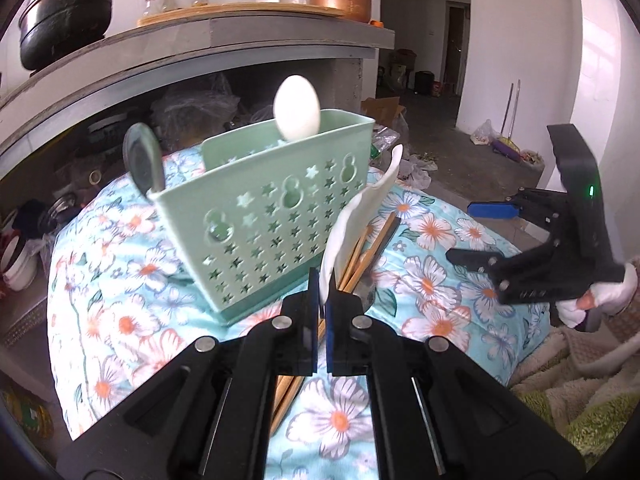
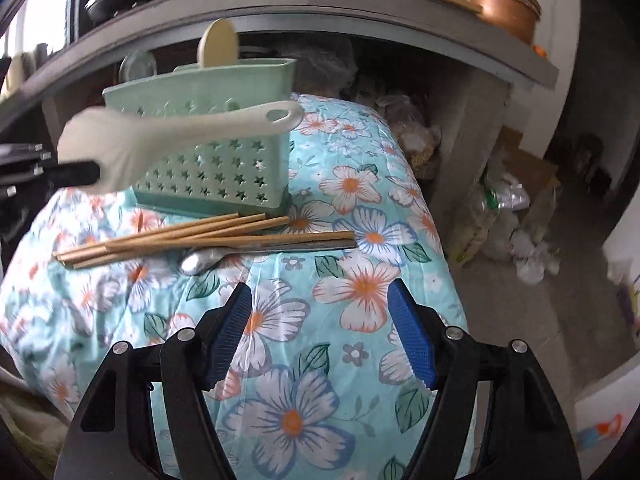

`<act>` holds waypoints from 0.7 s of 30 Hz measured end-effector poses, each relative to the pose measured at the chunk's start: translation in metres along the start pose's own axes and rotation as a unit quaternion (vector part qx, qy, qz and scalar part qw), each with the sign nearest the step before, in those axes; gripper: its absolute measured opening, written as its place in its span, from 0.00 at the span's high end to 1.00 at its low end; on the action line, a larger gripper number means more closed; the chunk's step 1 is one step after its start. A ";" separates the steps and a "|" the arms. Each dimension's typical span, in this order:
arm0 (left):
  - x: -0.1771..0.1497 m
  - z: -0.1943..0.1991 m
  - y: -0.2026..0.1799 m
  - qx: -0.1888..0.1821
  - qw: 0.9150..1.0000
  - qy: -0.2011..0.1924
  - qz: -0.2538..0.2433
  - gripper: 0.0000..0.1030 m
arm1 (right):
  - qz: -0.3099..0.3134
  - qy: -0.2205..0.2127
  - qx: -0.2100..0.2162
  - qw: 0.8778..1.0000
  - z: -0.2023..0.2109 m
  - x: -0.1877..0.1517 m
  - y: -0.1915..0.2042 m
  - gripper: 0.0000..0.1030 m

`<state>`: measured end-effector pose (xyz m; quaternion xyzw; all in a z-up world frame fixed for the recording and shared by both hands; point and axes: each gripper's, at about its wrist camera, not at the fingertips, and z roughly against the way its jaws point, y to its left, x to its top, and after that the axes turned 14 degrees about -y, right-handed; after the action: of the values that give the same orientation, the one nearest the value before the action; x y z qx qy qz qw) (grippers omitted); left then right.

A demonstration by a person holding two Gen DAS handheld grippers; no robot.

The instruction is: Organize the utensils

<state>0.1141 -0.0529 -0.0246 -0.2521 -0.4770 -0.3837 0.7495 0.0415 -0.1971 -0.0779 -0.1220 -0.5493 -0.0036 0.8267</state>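
Holder: the green perforated caddy (image 1: pixel 264 216) stands upright on the floral cloth (image 2: pixel 360 280) — my reference for all places below.
Done: two utensils already stand inside the caddy, a pale spoon (image 1: pixel 297 107) at its far side and a dark ladle (image 1: pixel 142 158) at its left end.
In hand: my left gripper (image 1: pixel 322 300) is clamped on the white rice paddle (image 2: pixel 160 136), lifted clear of the cloth just in front of the caddy, not yet over its rim.
Free tool: my right gripper (image 2: pixel 320 336) stands with jaws apart, nothing between them, hovering nearer me than the caddy.
Left: wooden chopsticks (image 2: pixel 180 236) and a metal spoon (image 2: pixel 208 258) lie on the cloth beside the caddy's base.
Progress: I judge it roughly half done — the paddle and the loose pieces remain.
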 end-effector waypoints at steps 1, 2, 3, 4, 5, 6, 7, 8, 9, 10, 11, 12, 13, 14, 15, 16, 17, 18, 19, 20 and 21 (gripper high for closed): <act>-0.001 0.003 0.002 0.004 1.000 0.001 0.004 0.98 | 0.024 0.002 0.002 1.000 -0.004 0.000 0.006 0.35; -0.003 0.007 0.004 0.008 1.000 0.000 0.007 0.98 | 0.045 0.003 0.005 0.999 -0.007 0.000 0.013 0.39; -0.005 0.010 0.004 0.013 1.000 -0.001 0.009 0.98 | 0.065 0.003 0.008 0.998 -0.011 0.000 0.018 0.43; -0.006 0.013 0.005 0.017 1.000 -0.002 0.011 0.98 | 0.083 0.003 0.010 0.997 -0.014 0.000 0.023 0.44; -0.007 0.016 0.006 0.020 1.000 -0.003 0.014 0.99 | 0.099 0.004 0.014 0.995 -0.018 0.000 0.028 0.47; -0.008 0.019 0.008 0.023 1.000 -0.005 0.017 0.99 | 0.116 0.006 0.021 0.993 -0.022 -0.001 0.033 0.52; -0.009 0.022 0.009 0.027 0.999 -0.005 0.020 0.99 | 0.132 0.007 0.025 0.991 -0.023 -0.001 0.038 0.54; -0.011 0.025 0.011 0.029 0.999 -0.007 0.023 0.99 | 0.152 0.006 0.030 0.988 -0.024 -0.001 0.044 0.57; -0.012 0.027 0.013 0.032 0.999 -0.008 0.026 0.99 | 0.174 0.006 0.032 0.984 -0.026 -0.003 0.050 0.60; -0.014 0.030 0.012 0.035 0.999 -0.009 0.028 0.99 | 0.194 0.007 0.034 0.980 -0.029 -0.004 0.057 0.61; -0.014 0.031 0.014 0.036 0.999 -0.009 0.031 0.99 | 0.210 0.010 0.040 0.977 -0.032 -0.006 0.063 0.64; -0.015 0.032 0.015 0.038 0.999 -0.009 0.034 0.99 | 0.225 0.012 0.043 0.973 -0.034 -0.009 0.067 0.68; -0.016 0.034 0.016 0.038 0.999 -0.010 0.036 0.99 | 0.243 0.013 0.043 0.969 -0.037 -0.011 0.073 0.70; -0.016 0.035 0.019 0.039 0.998 -0.011 0.038 0.99 | 0.258 0.011 0.042 0.965 -0.039 -0.013 0.078 0.73; -0.017 0.037 0.020 0.040 0.998 -0.012 0.040 0.99 | 0.271 0.008 0.041 0.962 -0.040 -0.014 0.083 0.75; -0.016 0.038 0.021 0.040 0.998 -0.015 0.042 0.99 | 0.281 0.003 0.038 0.959 -0.042 -0.014 0.087 0.75; -0.014 0.039 0.022 0.040 0.998 -0.017 0.045 0.99 | 0.286 0.000 0.037 0.957 -0.044 -0.014 0.090 0.75; -0.013 0.041 0.024 0.040 0.998 -0.020 0.048 0.99 | 0.289 -0.002 0.037 0.957 -0.045 -0.014 0.092 0.75; -0.012 0.043 0.026 0.040 0.998 -0.023 0.051 0.99 | 0.294 -0.004 0.037 0.955 -0.046 -0.013 0.093 0.75; -0.010 0.044 0.027 0.041 0.997 -0.025 0.053 0.99 | 0.301 -0.006 0.036 0.953 -0.046 -0.013 0.095 0.75; -0.009 0.046 0.029 0.042 0.997 -0.028 0.056 0.99 | 0.308 -0.008 0.035 0.951 -0.046 -0.013 0.098 0.75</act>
<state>0.1116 0.0010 -0.0140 -0.2575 -0.4987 -0.3138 0.7659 0.0916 -0.1134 -0.1257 -0.2566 -0.4915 0.2716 0.7866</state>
